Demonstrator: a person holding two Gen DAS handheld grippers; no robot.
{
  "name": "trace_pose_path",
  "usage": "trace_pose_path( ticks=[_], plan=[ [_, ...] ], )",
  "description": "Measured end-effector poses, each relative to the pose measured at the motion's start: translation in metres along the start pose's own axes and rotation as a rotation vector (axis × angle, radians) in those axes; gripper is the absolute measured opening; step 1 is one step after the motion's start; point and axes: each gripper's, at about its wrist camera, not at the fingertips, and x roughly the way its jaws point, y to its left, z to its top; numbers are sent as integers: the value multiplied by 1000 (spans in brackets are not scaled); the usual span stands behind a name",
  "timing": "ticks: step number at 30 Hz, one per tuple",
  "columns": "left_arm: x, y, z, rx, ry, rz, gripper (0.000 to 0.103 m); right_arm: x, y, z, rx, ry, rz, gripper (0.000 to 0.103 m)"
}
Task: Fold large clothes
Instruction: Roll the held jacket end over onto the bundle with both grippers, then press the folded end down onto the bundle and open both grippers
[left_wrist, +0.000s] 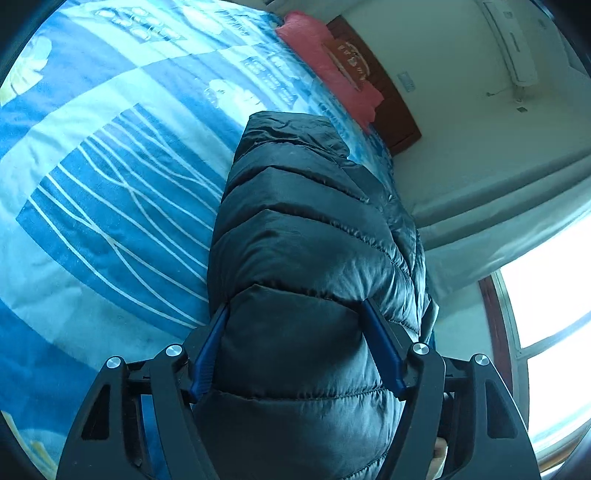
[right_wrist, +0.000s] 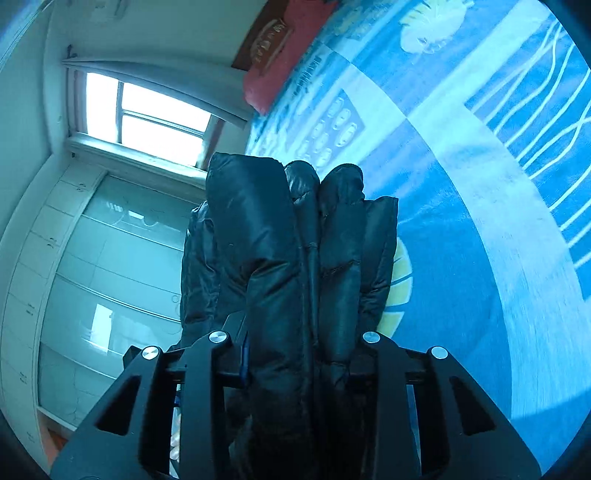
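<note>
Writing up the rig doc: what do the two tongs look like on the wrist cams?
Both match. Left tongs: matte black angular linkage arms with cut-out slots, round silver pivot screws, blue pads on the fingers. Right tongs: same black frame and silver screws; only a sliver of blue pad shows. No cables, markings or sleeves visible.

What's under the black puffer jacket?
A blue patterned bedsheet shows around the black puffer jacket, clamped in both the left gripper and right gripper. Directly beneath is covered.
</note>
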Motion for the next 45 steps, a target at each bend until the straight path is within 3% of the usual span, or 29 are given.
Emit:
trace_pose_path(
  ticks=[9, 14, 19, 24, 29, 36, 45],
  plan=[
    [7, 6, -9, 28, -24, 20, 70, 9, -13, -1, 30, 6, 14, 35],
    [-2, 3, -11, 53, -14, 34, 72, 0, -10, -1, 16, -6, 4, 49],
    [-23, -5, -19, 107, -39, 78, 71, -20, -8, -6, 11, -40, -18, 54],
    [-57, -13, -37, 159, -88, 86, 72, -44, 11, -22, -28, -71, -49, 60],
    [-70, -17, -61, 192, -63, 107, 73, -60, 20, -47, -48, -83, -64, 64],
    [-68, -17, -87, 214, -39, 147, 74, -70, 20, -74, -48, -92, -91, 70],
    [-66, -16, -96, 251, -36, 181, 76, -66, 14, -86, -57, -75, -157, 75]
  ],
)
